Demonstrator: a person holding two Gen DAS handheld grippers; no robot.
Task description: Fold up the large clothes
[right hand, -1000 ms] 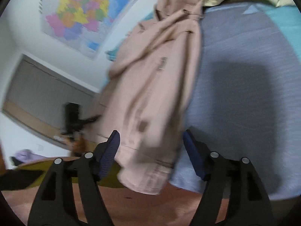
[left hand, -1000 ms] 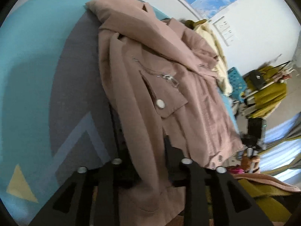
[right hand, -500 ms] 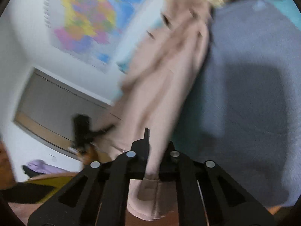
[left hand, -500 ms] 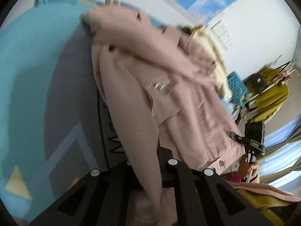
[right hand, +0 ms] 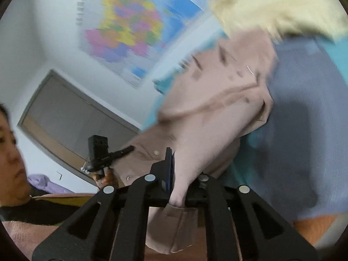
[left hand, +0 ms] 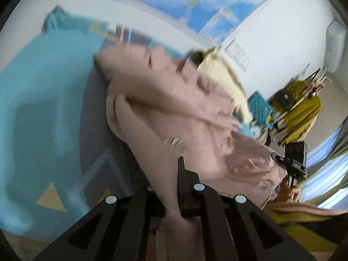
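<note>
Left wrist: seemingly one pink jacket (left hand: 174,117)

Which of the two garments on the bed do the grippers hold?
The pink jacket; the pale yellow garment lies untouched behind it.

Wall map (right hand: 130,32): carries a column of small dark print down its left edge, too blurred to read.
Map in the left wrist view (left hand: 195,0): only coloured areas show; no letters can be made out.
White sheet on the wall (left hand: 238,51): rows of faint marks, not legible.
Black camera on its stand (left hand: 296,154): no brand or label can be read.
Readable text overall: none.
</note>
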